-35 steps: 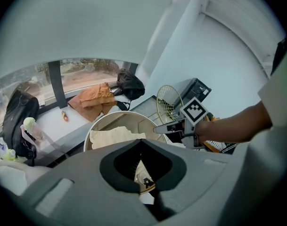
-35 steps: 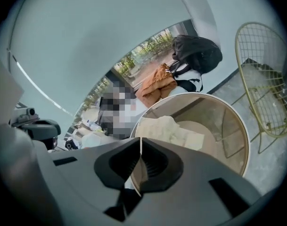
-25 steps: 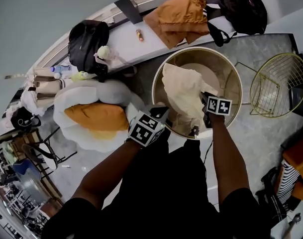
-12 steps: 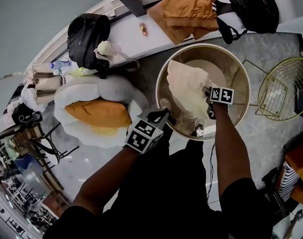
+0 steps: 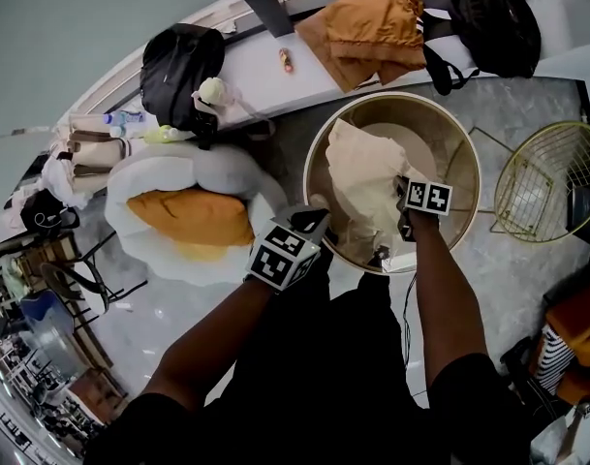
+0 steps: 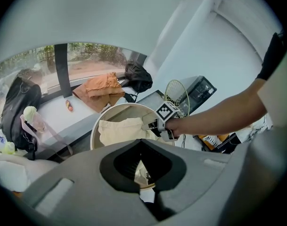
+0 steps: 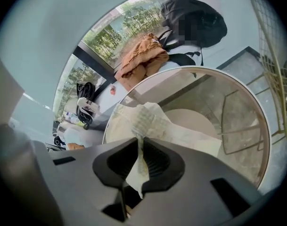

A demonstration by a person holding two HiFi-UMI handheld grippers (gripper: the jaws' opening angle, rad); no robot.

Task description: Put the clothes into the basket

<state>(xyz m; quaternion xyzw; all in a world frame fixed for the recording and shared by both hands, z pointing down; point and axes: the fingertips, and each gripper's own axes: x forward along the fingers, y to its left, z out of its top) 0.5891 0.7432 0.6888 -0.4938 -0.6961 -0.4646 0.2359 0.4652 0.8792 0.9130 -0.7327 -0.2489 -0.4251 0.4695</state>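
The right claw has just been closing and now pinches a fold of the cream garment, with a strip of the cloth running up between its jaws. The garment lies inside the round gold basket, heaped against the left wall, and part of the basket's pale bottom shows bare beside it. The left claw has its jaws pressed together and hovers by the basket's near rim. On the grey floor to the right of the basket stands an empty-looking gold wire basket. To the left sits a white padded seat with an orange cushion on it. Beyond them runs a white table, which carries a pile of orange clothes, a black backpack and a second black bag.
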